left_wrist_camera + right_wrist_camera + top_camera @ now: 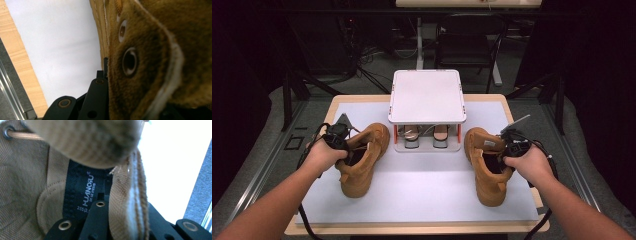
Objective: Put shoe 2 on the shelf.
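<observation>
Two tan boots stand on a white mat point(422, 190) that covers most of the wooden bench point(522, 100), one toward each side, with a small white rack point(427, 95) at the far middle between them. The left boot point(362, 160) lies at the left of the mat with its toe toward the rack and its heel toward the person; the right boot point(484, 167) sits at the right, toe likewise pointing away. The left gripper point(337, 137), held in the left hand point(324, 155), is at the collar of the left boot, and its jaws are closed on the boot's upper edge: in the left gripper view the suede flap with its metal eyelets point(130, 61) is pinched between the black jaws, with the mat beyond it. The right gripper point(512, 145), in the right hand point(527, 162), meets the collar of the right boot, and its jaws are clamped on that boot's edge; the right gripper view looks into the boot, where a woven strip point(127, 202) runs down between the jaws beside a black label point(85, 192) printed in white. Under the rack's white top, two further shoes point(427, 137) sit side by side on its lower shelf. Both forearms come in from the near edge of the bench, well apart.
</observation>
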Demonstrator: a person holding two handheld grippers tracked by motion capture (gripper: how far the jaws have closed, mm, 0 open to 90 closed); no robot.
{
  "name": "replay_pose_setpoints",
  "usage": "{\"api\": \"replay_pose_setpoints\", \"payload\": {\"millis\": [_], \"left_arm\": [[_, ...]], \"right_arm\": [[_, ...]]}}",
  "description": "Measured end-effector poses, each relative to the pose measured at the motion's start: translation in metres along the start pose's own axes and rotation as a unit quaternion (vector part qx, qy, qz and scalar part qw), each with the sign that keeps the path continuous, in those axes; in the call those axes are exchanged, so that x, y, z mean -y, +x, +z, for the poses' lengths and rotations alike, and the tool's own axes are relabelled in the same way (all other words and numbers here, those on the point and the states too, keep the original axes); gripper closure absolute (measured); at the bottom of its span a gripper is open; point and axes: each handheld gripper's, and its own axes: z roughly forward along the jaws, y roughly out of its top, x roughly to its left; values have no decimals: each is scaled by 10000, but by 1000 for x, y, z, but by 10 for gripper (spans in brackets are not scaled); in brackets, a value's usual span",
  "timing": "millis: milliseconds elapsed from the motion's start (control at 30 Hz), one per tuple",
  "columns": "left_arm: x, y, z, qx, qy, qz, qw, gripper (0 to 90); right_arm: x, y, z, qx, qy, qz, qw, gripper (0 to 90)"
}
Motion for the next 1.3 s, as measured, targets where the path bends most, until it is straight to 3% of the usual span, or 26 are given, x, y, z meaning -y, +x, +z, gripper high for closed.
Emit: {"api": "replay_pose_setpoints", "payload": {"millis": [433,633,933,1100,1300], "left_arm": [[-5,4,-11,291,-5,-169,9994,867],[-11,11,-19,422,-69,-294,9987,865],[-34,20,-27,612,-109,-507,9968,864],[-47,26,-36,611,-283,-665,9955,863],[-59,30,-42,761,-425,-891,9922,863]], "right_arm": [[-6,2,-11,57,61,143,9999,868],[-12,-4,-22,-146,20,399,9991,867],[-43,-4,-40,-7,-66,466,9989,865],[-62,-4,-43,10,-20,424,9991,865],[-80,-6,-41,-48,-3,601,9982,864]]}}
